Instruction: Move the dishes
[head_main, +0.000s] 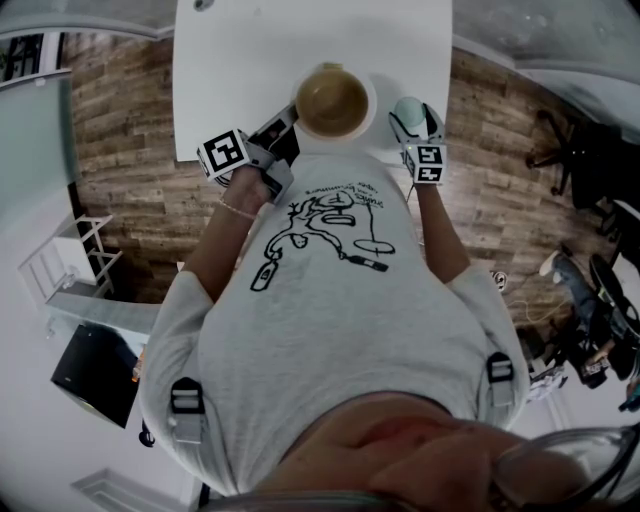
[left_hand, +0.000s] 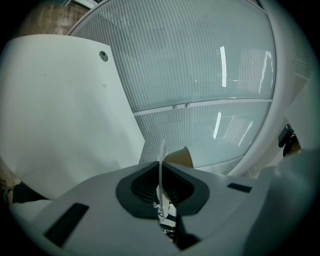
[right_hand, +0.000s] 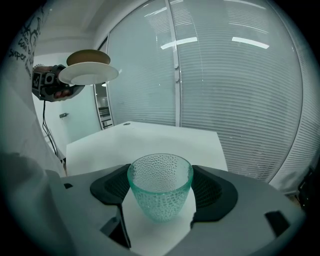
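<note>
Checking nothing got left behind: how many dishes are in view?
3. A white plate, gripped by its rim in the left hand-held gripper; a brown bowl sitting on that plate; a green glass held in the right hand-held gripper. The person's torso may hide others.

No readable text. T-shirt (head_main: 330, 300) print has lettering (head_main: 345, 192), too small and upside-down to make out. Cube (head_main: 224, 153) on left gripper (head_main: 285, 122) and cube (head_main: 431, 163) on right gripper (head_main: 410, 115): square marker patterns only.
</note>
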